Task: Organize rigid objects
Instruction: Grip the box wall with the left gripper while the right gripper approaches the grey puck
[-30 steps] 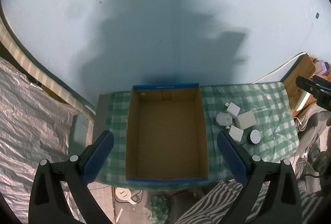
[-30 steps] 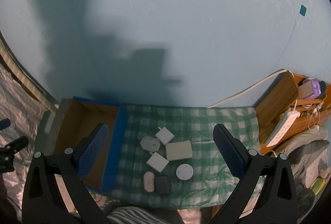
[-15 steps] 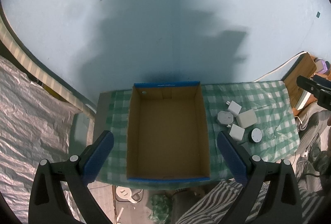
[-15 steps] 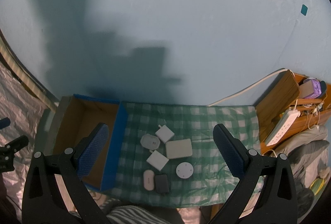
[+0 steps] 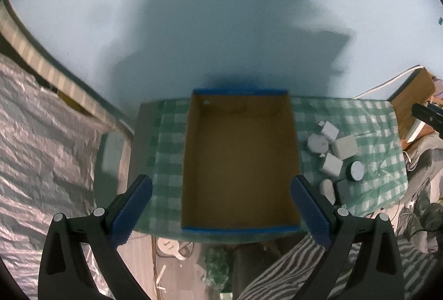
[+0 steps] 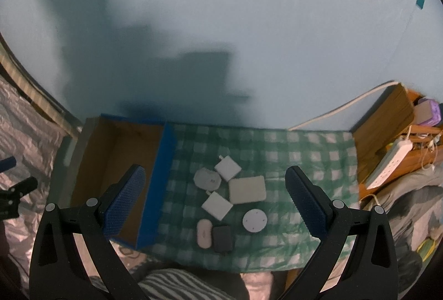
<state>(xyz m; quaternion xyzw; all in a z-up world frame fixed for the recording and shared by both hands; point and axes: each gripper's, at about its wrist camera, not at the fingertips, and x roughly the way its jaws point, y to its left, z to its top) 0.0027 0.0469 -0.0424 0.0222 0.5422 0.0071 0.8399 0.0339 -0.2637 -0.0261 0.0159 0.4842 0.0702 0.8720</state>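
Observation:
An empty cardboard box with blue edges [image 5: 241, 161] [image 6: 110, 161] sits on a green checked cloth [image 6: 290, 161]. To its right lie several small gadgets: two white square chargers [image 6: 227, 168] [image 6: 217, 205], an octagonal white plug [image 6: 207, 179], a cream rectangular block [image 6: 247, 189], a round white disc [image 6: 255, 220], a pink oval case [image 6: 204, 233] and a dark grey case [image 6: 222, 239]. They also show in the left wrist view [image 5: 332, 158]. My left gripper [image 5: 221, 214] is open high above the box. My right gripper [image 6: 216, 205] is open high above the gadgets.
A pale blue wall stands behind the table. A wooden shelf [image 6: 387, 117] with a white power strip [image 6: 390, 164] stands at the right. Silver foil sheeting [image 5: 41, 133] lies at the left. Striped fabric [image 6: 177, 286] is at the near edge.
Both views show the table slightly smaller and lower, so both grippers have risen or drawn back a little. Nothing on the table has moved.

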